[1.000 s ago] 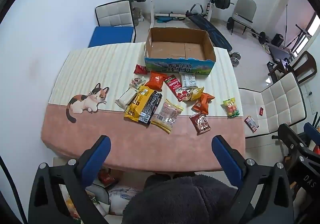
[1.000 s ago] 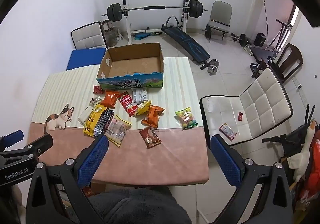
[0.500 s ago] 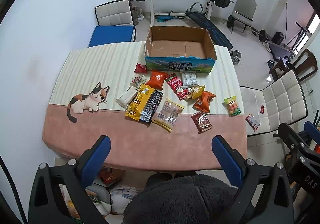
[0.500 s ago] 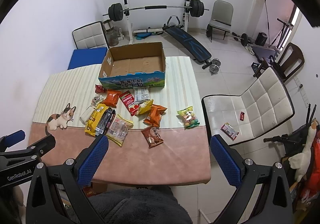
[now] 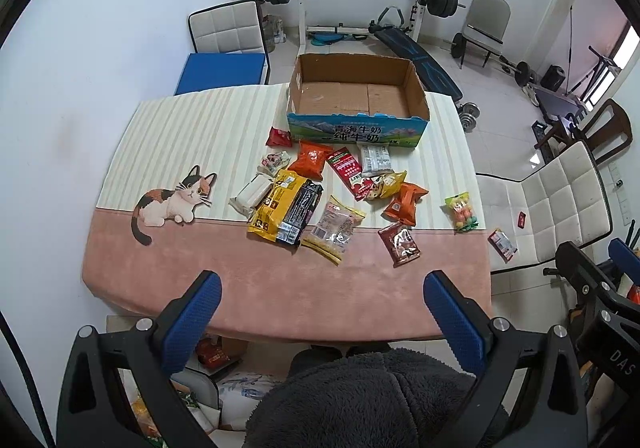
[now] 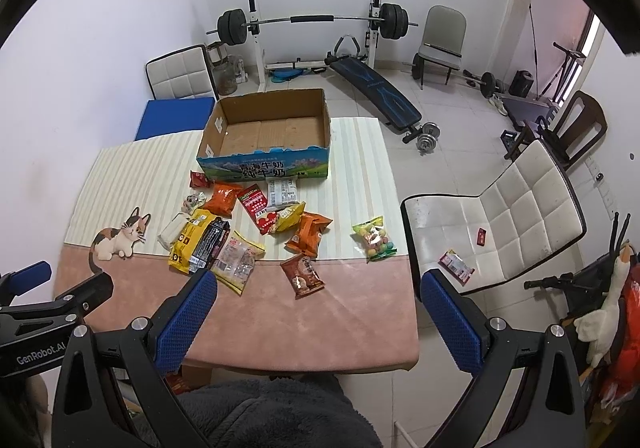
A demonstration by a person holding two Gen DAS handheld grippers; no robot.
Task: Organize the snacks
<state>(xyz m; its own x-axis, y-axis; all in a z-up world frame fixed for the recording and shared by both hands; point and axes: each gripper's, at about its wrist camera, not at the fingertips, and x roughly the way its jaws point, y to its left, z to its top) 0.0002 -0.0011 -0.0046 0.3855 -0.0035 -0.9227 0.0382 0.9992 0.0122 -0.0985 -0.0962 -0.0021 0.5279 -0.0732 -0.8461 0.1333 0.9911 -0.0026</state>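
At the bottom of each view, the left gripper [image 5: 322, 294] and the right gripper [image 6: 318, 290] hung above the near edge of the table [image 5: 256, 300], blue fingers spread wide apart with nothing between them. Past them, in mid-frame, the snacks lay loose on the cloth: a brown packet [image 5: 399, 244] nearest, a clear noodle-like packet [image 5: 335, 227] just beside a yellow-and-black bag [image 5: 285, 206], an orange packet [image 5: 405, 199], and a green candy bag [image 5: 462, 212] apart toward the right edge. Farther up, a red sachet [image 5: 347, 168] and another orange bag [image 5: 312, 160] sat near the cardboard box [image 5: 356, 132], open-topped in the upper centre. A cat print [image 5: 172, 200] marked the cloth at left.
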